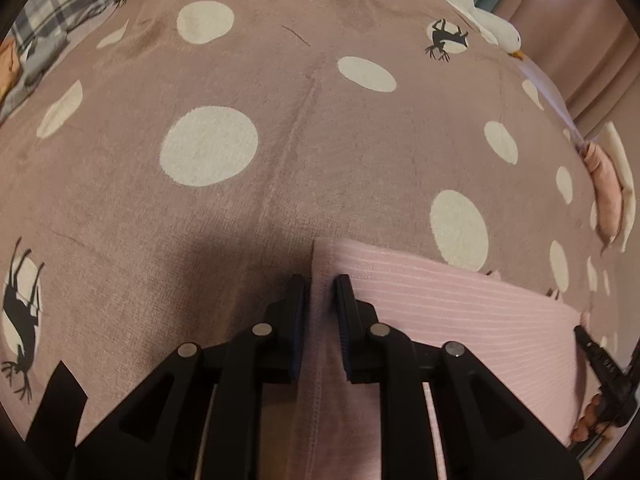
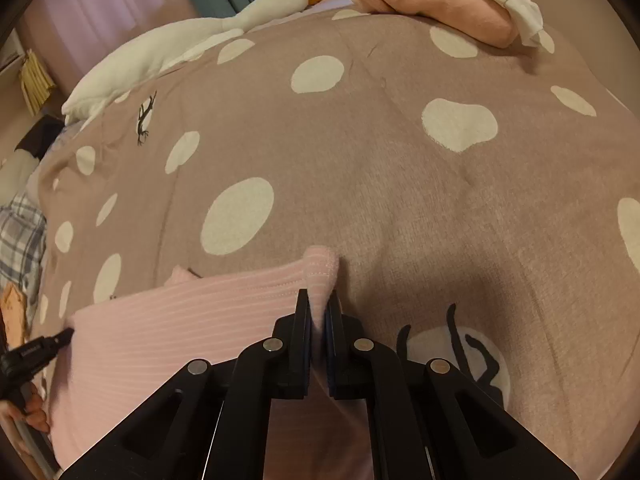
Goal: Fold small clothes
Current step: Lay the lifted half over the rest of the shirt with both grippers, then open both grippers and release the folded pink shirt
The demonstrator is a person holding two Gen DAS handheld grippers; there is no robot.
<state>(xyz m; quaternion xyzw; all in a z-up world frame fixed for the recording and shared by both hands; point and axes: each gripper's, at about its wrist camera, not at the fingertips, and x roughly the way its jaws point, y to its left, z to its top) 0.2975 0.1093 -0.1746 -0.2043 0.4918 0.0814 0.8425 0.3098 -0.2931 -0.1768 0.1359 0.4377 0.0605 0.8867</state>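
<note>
Pink ribbed garment (image 1: pixel 460 304), small, lying flat on a brown polka-dot blanket (image 1: pixel 280 160) over a bed.

Left wrist view: left hand-held gripper (image 1: pixel 322 284) straddles the garment's left edge; jaws slightly parted, pads not clearly pressing the cloth between them. Right hand-held gripper's tip (image 1: pixel 586 338) visible at the garment's far side. White goose plush (image 1: pixel 500 28) at the blanket's far edge.

Right wrist view: right hand-held gripper (image 2: pixel 319 300) closed tight, pinching the garment's (image 2: pixel 180 320) corner. Folded pink cloth (image 2: pixel 440 8) and goose plush (image 2: pixel 200 36) beyond.
</note>
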